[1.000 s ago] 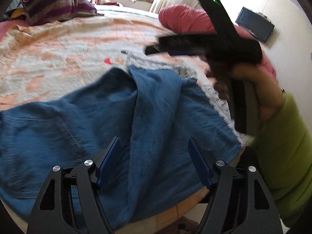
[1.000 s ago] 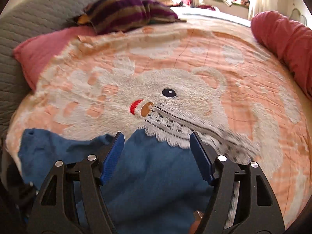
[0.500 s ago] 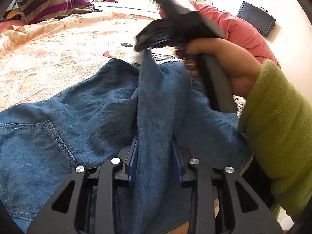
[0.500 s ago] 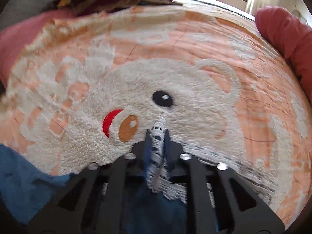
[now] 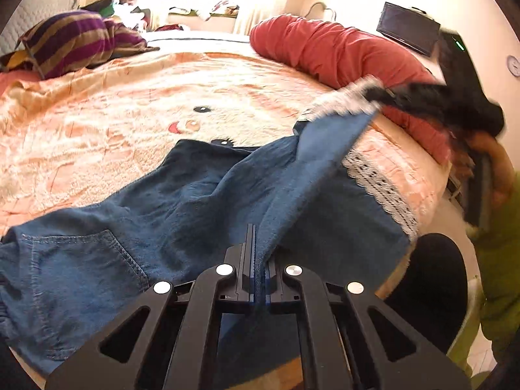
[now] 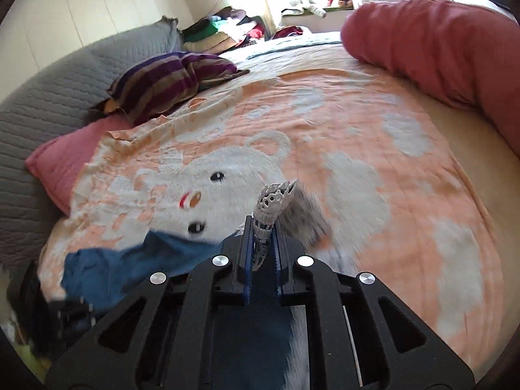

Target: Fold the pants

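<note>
The left gripper (image 5: 258,253) is clamped on a raised fold of the blue pants (image 5: 182,201), its jaws having just closed on the denim, while the right gripper (image 6: 261,237) pinches the white lace hem (image 6: 271,204) of one leg and holds it lifted off the bed. The pants lie spread across an orange blanket (image 5: 107,97) with a white bear face, the lifted leg stretched taut between the two grippers. A red bolster (image 5: 328,48) and a striped pillow (image 5: 74,40) lie near the bed's edges.

pants (image 5: 182,201): blue denim | blanket (image 5: 107,107): peach, white bear | bolster (image 5: 328,52): red
</note>
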`<state>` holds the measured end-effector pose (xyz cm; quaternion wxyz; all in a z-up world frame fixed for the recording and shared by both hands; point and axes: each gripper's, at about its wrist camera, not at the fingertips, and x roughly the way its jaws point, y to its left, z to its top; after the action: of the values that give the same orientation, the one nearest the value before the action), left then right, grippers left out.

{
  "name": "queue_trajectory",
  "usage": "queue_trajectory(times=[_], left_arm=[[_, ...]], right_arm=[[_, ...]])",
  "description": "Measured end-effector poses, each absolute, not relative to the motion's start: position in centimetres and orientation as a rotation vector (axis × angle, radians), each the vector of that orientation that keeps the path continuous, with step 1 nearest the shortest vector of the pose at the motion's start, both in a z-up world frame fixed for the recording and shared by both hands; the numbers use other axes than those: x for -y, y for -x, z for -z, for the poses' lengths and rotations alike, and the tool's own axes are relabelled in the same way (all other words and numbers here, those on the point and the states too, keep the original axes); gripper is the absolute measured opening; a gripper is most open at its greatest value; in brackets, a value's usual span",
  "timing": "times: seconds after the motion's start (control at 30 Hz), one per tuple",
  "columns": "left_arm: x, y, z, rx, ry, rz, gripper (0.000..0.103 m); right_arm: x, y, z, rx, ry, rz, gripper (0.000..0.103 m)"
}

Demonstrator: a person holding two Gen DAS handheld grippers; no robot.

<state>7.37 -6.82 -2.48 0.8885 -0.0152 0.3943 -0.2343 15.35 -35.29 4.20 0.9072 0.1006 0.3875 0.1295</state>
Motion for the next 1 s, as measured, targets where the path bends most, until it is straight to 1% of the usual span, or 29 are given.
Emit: queue_trajectory(times=[0.2, 0.3, 0.5, 0.63, 0.67, 0.73, 0.8, 0.83, 0.87, 0.93, 0.97, 1.0], left_arm=[[7.3, -5.8, 2.6, -0.829, 0.004, 0.521, 0.003], [7.9, -4.8, 3.0, -0.841, -0.038, 0.535, 0.003], [8.5, -3.5, 4.4, -0.885, -0.097, 0.541, 0.003], [8.8, -3.4, 5.3, -0.911, -0.113, 0.543, 0.003], [8.8, -3.5, 5.4, -0.915, -0.116, 0.543, 0.006], [8.9, -3.6, 5.7, -0.924, -0.125, 0.549, 0.007], [9.0, -3.4, 5.8, -0.918, -0.133, 0.551, 0.007], [8.9, -3.4, 5.7, -0.920, -0.132, 0.556, 0.007], [8.8, -3.3, 5.7, -0.922, -0.131, 0.558, 0.009], [8.1, -2.8, 5.0, -0.925, -0.108, 0.570, 0.031], [7.5, -2.5, 4.6, -0.920, -0.083, 0.576, 0.052], [6.8, -2.3, 4.2, -0.912, -0.060, 0.575, 0.055]], right_arm=[[38.5, -7.6, -2.3, -0.820, -0.283, -0.235, 0.005], [39.0, -5.1, -0.8, -0.851, -0.306, -0.215, 0.005], [39.6, -3.0, 1.7, -0.926, -0.345, -0.189, 0.005], [39.4, -2.6, 2.8, -0.965, -0.309, -0.160, 0.005], [39.3, -2.6, 3.3, -0.984, -0.301, -0.144, 0.005], [39.5, -2.8, 4.2, -1.015, -0.294, -0.124, 0.006], [39.8, -2.7, 4.6, -1.035, -0.295, -0.106, 0.012], [39.8, -2.5, 4.6, -1.036, -0.285, -0.098, 0.018], [39.9, -2.3, 4.2, -1.027, -0.272, -0.075, 0.022], [40.0, -1.5, 2.5, -0.960, -0.233, -0.038, 0.023], [39.9, -1.2, 1.8, -0.932, -0.210, -0.031, 0.026], [39.5, -1.1, 1.0, -0.903, -0.186, -0.037, 0.028]])
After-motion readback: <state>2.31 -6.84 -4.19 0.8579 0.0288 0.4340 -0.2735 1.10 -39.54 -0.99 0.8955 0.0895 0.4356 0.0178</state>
